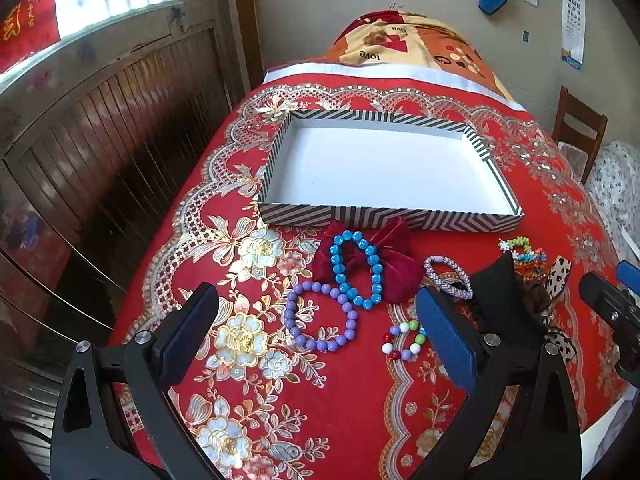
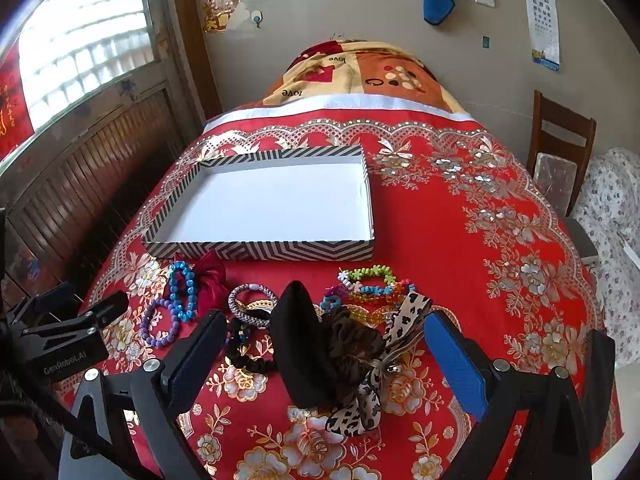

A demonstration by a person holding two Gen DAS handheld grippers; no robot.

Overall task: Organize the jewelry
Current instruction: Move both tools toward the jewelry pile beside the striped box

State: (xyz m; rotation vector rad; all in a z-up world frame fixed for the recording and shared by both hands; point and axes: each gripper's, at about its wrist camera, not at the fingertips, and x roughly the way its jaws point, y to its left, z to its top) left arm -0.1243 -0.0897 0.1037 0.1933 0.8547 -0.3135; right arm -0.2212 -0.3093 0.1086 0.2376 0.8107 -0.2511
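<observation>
1. The left gripper [image 1: 316, 328] is held above the red floral tablecloth [image 1: 340, 420] with its jaws wide apart and nothing between the pads.
2. A purple round-bead bracelet [image 1: 320, 316] is seen between the left jaws, with a blue glossy-bead bracelet [image 1: 354, 270] just beyond it, lying partly on a dark red velvet pouch [image 1: 396, 276].
3. A small multicoloured bead bracelet [image 1: 402, 340] lies just inside the right-hand finger of that gripper.
4. A shallow black-and-white striped cardboard tray [image 1: 400, 216] with a white inside is seen well ahead of the left jaws, with nothing in it.
5. The right gripper [image 2: 324, 344] is likewise held with its jaws apart, gripping nothing.
6. Between the right jaws are seen a black fabric piece [image 2: 304, 344], a brown scrunchie [image 2: 352, 340] and a leopard-print ribbon bow [image 2: 360, 408].
7. Bright plastic bead bracelets [image 2: 372, 284] lie just ahead of the right jaws, short of the tray.
</observation>
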